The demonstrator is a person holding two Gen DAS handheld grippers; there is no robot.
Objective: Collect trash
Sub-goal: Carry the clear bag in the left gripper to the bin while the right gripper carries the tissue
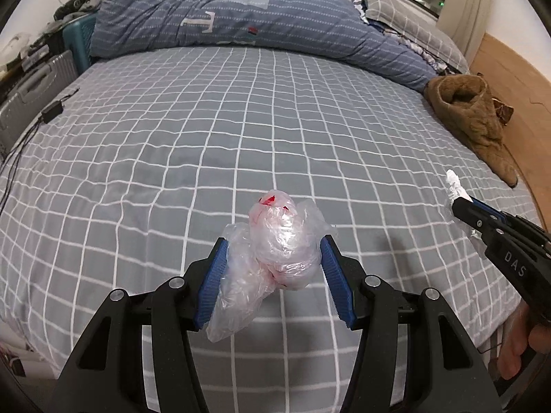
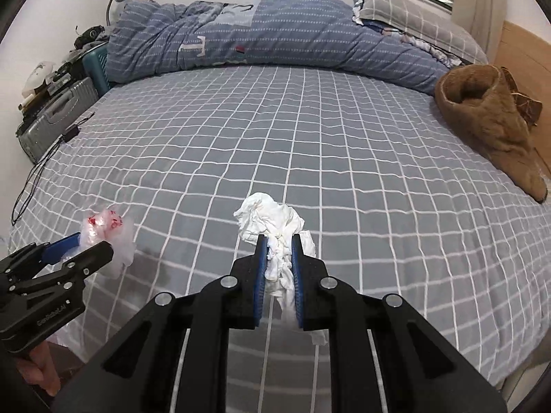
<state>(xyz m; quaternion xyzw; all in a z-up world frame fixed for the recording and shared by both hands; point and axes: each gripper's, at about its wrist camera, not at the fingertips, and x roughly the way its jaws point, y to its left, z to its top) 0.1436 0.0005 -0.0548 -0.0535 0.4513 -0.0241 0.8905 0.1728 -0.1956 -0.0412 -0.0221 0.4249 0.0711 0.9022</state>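
My left gripper [image 1: 273,253] is shut on a crumpled clear plastic bag [image 1: 275,241] with red marks, held above the grey checked bed sheet [image 1: 206,130]. My right gripper [image 2: 279,245] is shut on a wad of white tissue [image 2: 272,216], also lifted off the bed. In the left wrist view the right gripper [image 1: 459,203] shows at the right edge with white tissue [image 1: 454,182] sticking out of its tip. In the right wrist view the left gripper [image 2: 91,244] sits at the lower left with the plastic bag [image 2: 110,234] in it.
A rolled blue quilt [image 1: 241,17] lies across the far end of the bed, a checked pillow [image 1: 406,17] behind it. A brown fleece garment [image 1: 478,117] sits at the bed's right side. A black cable [image 1: 44,117] trails on the left edge; a grey suitcase [image 2: 55,113] stands beside the bed.
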